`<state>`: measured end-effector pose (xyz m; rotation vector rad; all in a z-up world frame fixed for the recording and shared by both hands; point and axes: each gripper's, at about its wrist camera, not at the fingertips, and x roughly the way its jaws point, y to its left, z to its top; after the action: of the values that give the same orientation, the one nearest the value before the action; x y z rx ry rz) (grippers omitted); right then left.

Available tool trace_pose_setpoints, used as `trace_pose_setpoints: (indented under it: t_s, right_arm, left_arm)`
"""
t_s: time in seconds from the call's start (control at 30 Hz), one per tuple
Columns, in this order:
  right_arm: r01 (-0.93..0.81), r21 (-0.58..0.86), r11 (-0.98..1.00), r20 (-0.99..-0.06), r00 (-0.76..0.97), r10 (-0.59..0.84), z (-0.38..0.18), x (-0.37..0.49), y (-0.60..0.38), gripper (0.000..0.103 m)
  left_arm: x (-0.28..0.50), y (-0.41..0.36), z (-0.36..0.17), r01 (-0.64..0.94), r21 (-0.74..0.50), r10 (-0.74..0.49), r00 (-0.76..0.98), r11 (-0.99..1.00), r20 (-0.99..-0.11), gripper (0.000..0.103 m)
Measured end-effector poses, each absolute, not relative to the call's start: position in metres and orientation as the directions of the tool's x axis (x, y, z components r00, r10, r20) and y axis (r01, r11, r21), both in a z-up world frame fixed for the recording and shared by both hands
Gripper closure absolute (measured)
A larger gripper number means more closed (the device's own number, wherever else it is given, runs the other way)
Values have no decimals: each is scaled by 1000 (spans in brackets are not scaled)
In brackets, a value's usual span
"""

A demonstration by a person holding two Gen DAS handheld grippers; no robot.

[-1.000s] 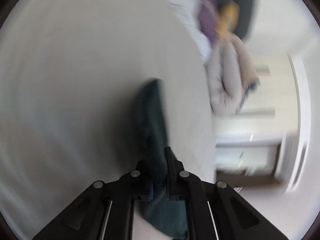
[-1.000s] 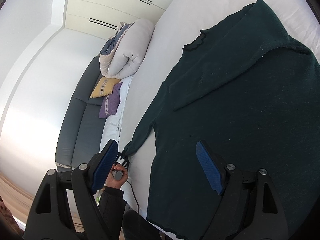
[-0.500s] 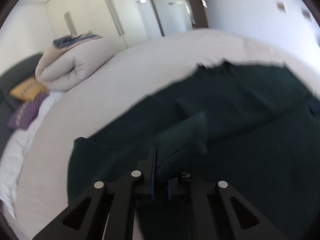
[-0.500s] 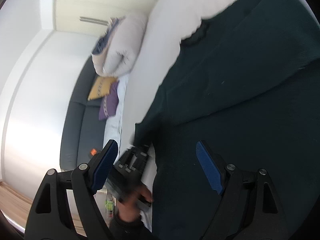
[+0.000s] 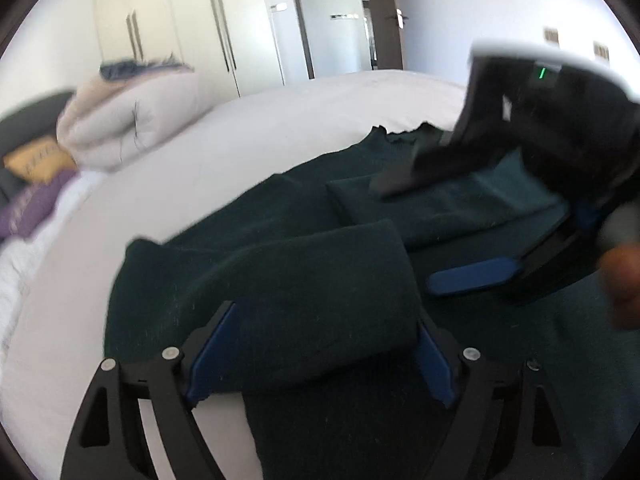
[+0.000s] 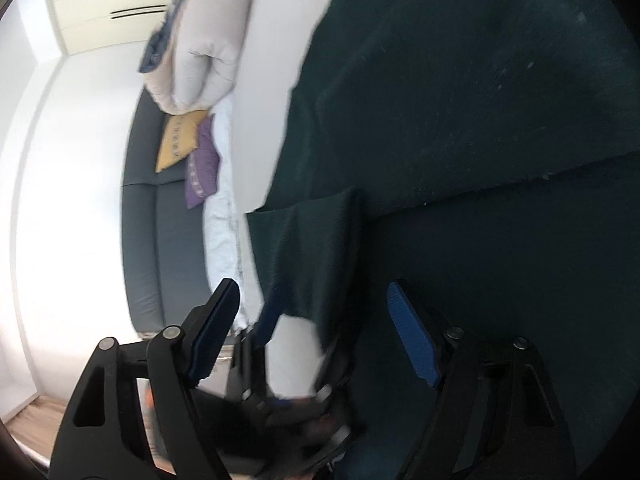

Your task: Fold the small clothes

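A dark green sweater (image 6: 460, 120) lies spread on the white bed (image 5: 224, 152). Its left sleeve (image 5: 304, 280) is folded in over the body, and the other sleeve (image 5: 440, 204) lies folded across the chest. My left gripper (image 5: 316, 344) is open, its blue pads on either side of the folded sleeve end. My right gripper (image 6: 312, 320) is open and empty above the sweater's body; it also shows in the left wrist view (image 5: 476, 276), blurred. The left gripper's blue pad (image 6: 272, 312) shows under the sleeve (image 6: 312, 256) in the right wrist view.
A rolled pale duvet (image 5: 132, 120) lies at the far end of the bed. A yellow cushion (image 5: 36, 162) and a purple cushion (image 5: 32, 208) sit on a dark sofa (image 6: 172, 248) beside the bed. Cream wardrobes (image 5: 180, 28) and a doorway (image 5: 340, 28) stand behind.
My left gripper has carried the sleeve over onto the sweater's body and opened, letting the sleeve go. My right gripper has moved closer over the sweater, still open.
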<state>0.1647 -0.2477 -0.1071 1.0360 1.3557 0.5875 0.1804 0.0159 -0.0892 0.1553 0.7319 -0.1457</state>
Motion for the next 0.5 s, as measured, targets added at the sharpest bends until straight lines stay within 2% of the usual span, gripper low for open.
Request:
trace_pose_setpoints:
  t_s: [0.1, 0.17, 0.23, 0.3, 0.37, 0.5]
  right_arm:
    - [234, 836, 497, -536, 151, 830, -119, 165, -245, 45]
    - [232, 824, 517, -552, 126, 824, -125, 162, -242, 49]
    - [207, 813, 544, -571, 102, 815, -128, 164, -233, 59]
    - [172, 792, 586, -604, 75, 794, -130, 163, -224, 85]
    - [116, 751, 650, -658, 59, 750, -123, 163, -211, 95]
    - [-43, 656, 753, -746, 113, 656, -86, 159, -206, 96]
  left_arm:
    - [169, 39, -84, 192, -56, -180, 726, 980, -664, 18]
    - [166, 53, -84, 169, -121, -206, 730, 978, -652, 12]
    - [167, 71, -83, 140, -220, -251, 730, 965, -635, 12]
    - [167, 89, -82, 114, -309, -288, 740, 944, -607, 12]
    - [165, 111, -80, 70, -391, -303, 759, 918, -576, 12]
    - [162, 155, -70, -10, -530, -310, 802, 848, -511, 12]
